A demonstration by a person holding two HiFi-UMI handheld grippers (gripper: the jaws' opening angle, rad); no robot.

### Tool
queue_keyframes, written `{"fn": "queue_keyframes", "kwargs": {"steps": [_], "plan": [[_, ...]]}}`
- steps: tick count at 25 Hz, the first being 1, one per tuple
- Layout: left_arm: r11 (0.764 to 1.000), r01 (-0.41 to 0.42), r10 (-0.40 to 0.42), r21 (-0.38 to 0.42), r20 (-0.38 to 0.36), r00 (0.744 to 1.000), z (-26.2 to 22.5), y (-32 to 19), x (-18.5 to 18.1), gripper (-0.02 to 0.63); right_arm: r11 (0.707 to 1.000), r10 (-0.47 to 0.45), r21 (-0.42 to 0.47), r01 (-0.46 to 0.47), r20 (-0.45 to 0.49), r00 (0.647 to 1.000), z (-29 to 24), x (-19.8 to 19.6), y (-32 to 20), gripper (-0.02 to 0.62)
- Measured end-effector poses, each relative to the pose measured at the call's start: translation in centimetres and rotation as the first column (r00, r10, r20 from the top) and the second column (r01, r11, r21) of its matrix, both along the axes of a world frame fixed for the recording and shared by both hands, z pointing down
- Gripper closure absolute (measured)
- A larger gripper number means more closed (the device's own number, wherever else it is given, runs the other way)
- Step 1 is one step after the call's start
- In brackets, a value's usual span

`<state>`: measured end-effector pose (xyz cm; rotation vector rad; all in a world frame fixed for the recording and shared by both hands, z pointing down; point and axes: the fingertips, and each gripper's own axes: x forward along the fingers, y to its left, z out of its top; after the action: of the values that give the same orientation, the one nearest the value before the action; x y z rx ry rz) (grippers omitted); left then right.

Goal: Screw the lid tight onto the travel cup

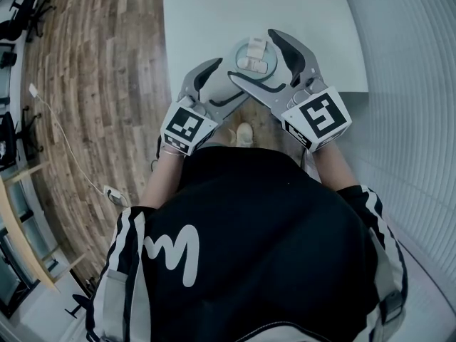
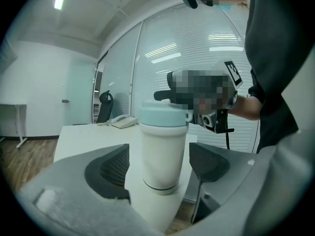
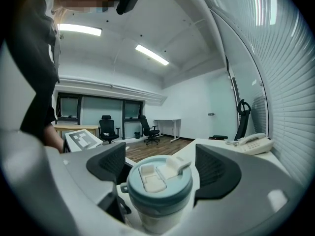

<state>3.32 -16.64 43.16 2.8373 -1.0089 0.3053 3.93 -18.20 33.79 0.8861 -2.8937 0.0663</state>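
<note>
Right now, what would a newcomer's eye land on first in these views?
A white cylindrical travel cup with a pale teal flip-top lid stands upright near the edge of the white table. Two grey grippers bracket it with open jaws: the left gripper either side of the cup's body, the right gripper around the lid.
</note>
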Motion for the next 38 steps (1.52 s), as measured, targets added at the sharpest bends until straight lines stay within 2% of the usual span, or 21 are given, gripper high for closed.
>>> {"fn": "queue_keyframes", "kwargs": {"steps": [7, 13, 20, 22, 24, 26, 31, 33, 38], "plan": [[0.998, 0.054, -0.052, 0.028, -0.084, 0.995, -4.2, 0.3, -1.7, 0.219, 1.000, 0.024, 0.001, -0.024, 0.038, 0.999, -1.4, 1.4, -0.1, 0.172], [0.995, 0.066, -0.057, 0.072, -0.121, 0.991, -7.2, 0.3, -2.7, 0.219, 0.999, 0.038, 0.007, -0.038, 0.054, 0.998, -2.6, 2.2, 0.3, 0.172], [0.992, 0.092, -0.079, 0.083, -0.146, 0.986, -9.0, 0.0, -2.9, 0.222, 0.996, 0.084, 0.009, -0.086, 0.086, 0.993, -3.0, 3.8, 0.2, 0.177], [0.991, 0.102, -0.089, 0.090, -0.145, 0.985, -9.6, -0.1, -2.9, 0.225, 0.995, 0.094, 0.012, -0.095, 0.093, 0.991, -3.3, 4.0, 0.3, 0.203], [0.985, 0.130, -0.113, 0.114, -0.139, 0.984, -10.3, -0.1, -3.1, 0.280, 0.995, 0.098, 0.011, -0.099, 0.098, 0.990, -3.5, 4.1, 0.5, 0.237], [0.979, 0.154, -0.135, 0.133, -0.138, 0.981, -10.6, -0.1, -3.5, 0.298, 0.995, 0.101, 0.012, -0.103, 0.098, 0.990, -3.5, 4.1, 0.8, 0.249], [0.969, 0.194, -0.162, 0.153, -0.199, 0.967, -11.9, -0.4, -4.1, 0.377, 0.994, 0.107, 0.025, -0.110, 0.089, 0.990, -3.2, 4.4, 1.0, 0.341], [0.967, 0.194, -0.155, 0.164, -0.224, 0.962, -12.7, -0.4, -4.0, 0.407, 0.993, 0.108, 0.028, -0.111, 0.085, 0.991, -3.1, 4.5, 1.1, 0.389], [0.971, 0.177, -0.141, 0.161, -0.211, 0.967, -13.5, -0.1, -3.7, 0.463, 0.992, 0.116, 0.035, -0.119, 0.080, 0.990, -3.5, 4.7, 1.5, 0.476]]}}
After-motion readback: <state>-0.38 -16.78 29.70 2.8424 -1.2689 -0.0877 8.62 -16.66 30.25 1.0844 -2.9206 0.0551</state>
